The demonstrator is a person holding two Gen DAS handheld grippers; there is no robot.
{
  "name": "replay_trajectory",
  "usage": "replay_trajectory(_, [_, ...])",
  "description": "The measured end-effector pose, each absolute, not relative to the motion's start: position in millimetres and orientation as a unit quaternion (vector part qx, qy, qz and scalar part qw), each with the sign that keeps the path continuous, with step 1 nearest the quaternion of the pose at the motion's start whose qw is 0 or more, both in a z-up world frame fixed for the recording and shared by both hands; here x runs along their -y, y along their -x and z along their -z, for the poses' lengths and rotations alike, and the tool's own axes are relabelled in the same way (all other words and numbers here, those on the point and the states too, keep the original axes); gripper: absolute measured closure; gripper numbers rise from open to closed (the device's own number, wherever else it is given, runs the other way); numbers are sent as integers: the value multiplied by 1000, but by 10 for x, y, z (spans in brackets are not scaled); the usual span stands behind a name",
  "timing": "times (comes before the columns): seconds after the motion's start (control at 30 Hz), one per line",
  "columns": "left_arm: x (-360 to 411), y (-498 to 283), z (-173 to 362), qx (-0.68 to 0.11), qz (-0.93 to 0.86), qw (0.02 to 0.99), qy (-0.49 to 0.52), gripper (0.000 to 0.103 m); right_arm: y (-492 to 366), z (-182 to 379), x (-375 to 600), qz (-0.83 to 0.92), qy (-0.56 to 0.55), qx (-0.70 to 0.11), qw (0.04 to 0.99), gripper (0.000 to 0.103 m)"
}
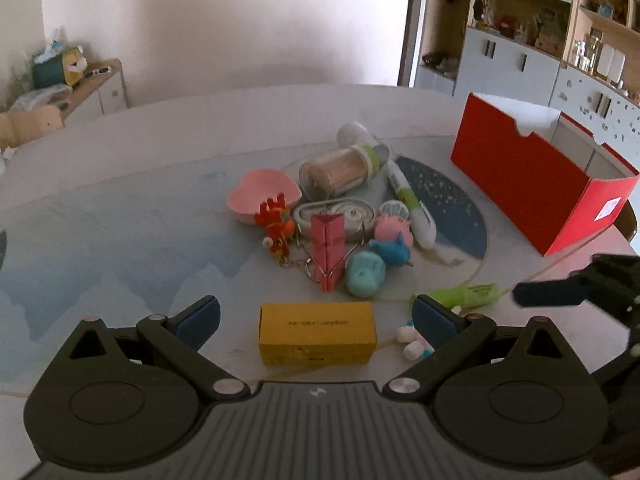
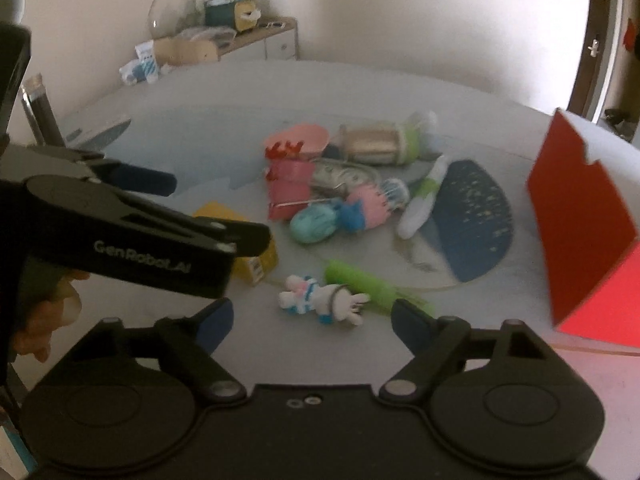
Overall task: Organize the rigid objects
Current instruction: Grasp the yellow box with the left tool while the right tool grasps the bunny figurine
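A yellow box (image 1: 317, 333) lies on the table between the open fingers of my left gripper (image 1: 316, 316); it also shows in the right wrist view (image 2: 256, 258), partly hidden by the left gripper (image 2: 168, 200). My right gripper (image 2: 310, 320) is open and empty above a white rabbit toy (image 2: 320, 300) and a green fuzzy object (image 2: 360, 280). Beyond lies a pile: pink heart dish (image 1: 262, 196), toothpick jar (image 1: 340, 172), white pen (image 1: 412, 204), pink clip (image 1: 328, 248), teal toy (image 1: 365, 274). An open red box (image 1: 532, 176) stands at right.
The round table (image 1: 120, 200) has a blue-patterned cover. A low cabinet with clutter (image 1: 92, 88) stands at the far left wall, and shelving units (image 1: 520, 32) at the back right. The right gripper's finger (image 1: 560, 288) shows at the left view's right edge.
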State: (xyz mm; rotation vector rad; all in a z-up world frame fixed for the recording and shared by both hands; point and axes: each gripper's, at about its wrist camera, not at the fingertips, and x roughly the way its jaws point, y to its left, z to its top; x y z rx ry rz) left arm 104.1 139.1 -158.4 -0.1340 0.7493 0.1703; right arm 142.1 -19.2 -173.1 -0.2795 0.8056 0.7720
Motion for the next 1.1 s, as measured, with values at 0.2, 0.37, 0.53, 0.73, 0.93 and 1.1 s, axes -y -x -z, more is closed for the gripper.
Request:
replay_trajectory(0.2, [-1468,-1144,1704,-382,-79,919,60,1,-1524,1855,50,-360,131,-397,834,26])
replay_trajectory(0.37, [-1521,-1187,1751,-387,-78,917,65,1,-1583,1899,-9,-354,133,-403,834,28])
replay_trajectory(0.53, [-1552,-1239,1790,-396,-75,912,77,10,-1625,1922,-37,-343,136,-406,836,39])
replay_trajectory(0.73, [-1589,-1224,1829,-401,-73,908,94,23,-1633,1930,-55,-339,146,-404,837,45])
replay_trajectory(0.93, [-1589,-1191,1825,-398,-85,906,113,30,-1616,1921,-43,-343,146,-406,834,45])
replay_trajectory(1.1, [-1640,-1168,1810,-403,-94,901,126,30,-1582,1853,3,-345,144,-406,834,45])
